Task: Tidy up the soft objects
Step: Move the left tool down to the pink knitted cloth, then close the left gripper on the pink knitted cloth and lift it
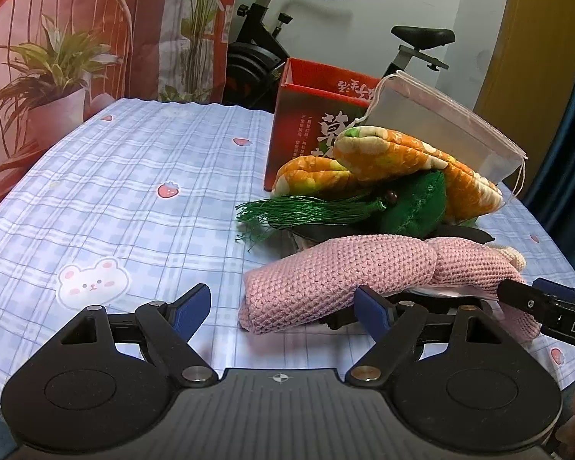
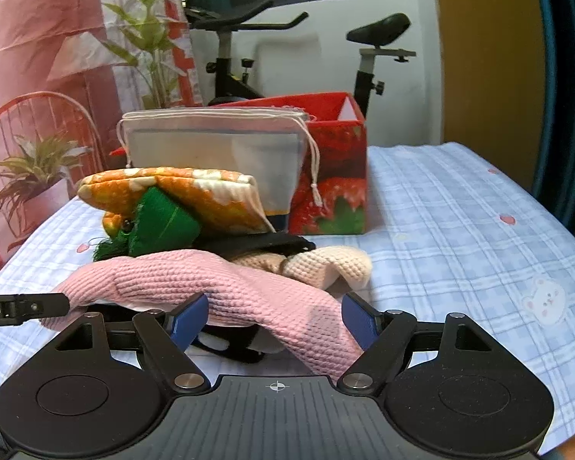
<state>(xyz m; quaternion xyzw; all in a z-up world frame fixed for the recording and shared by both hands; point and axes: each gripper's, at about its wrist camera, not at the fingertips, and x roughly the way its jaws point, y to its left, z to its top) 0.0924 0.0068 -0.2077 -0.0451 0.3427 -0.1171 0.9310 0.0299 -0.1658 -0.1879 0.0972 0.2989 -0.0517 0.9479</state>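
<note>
Pink knit (image 2: 226,287) between right gripper (image 2: 276,320) jaws

My black grippers carry dark blue finger pads (image 1: 189,308). The tablecloth (image 1: 134,176) under them is pale blue and white plaid, dotted with pink strawberries and a white bear face with pink cheeks. I see a pink crocheted knit piece (image 2: 195,287), a cream crocheted piece (image 2: 326,264), an orange quilted pouch (image 1: 387,153) with white and green blotches, a green tassel (image 1: 283,211), a translucent white drawstring bag (image 2: 214,153), and a red strawberry-printed cardboard box (image 2: 337,176).
</note>
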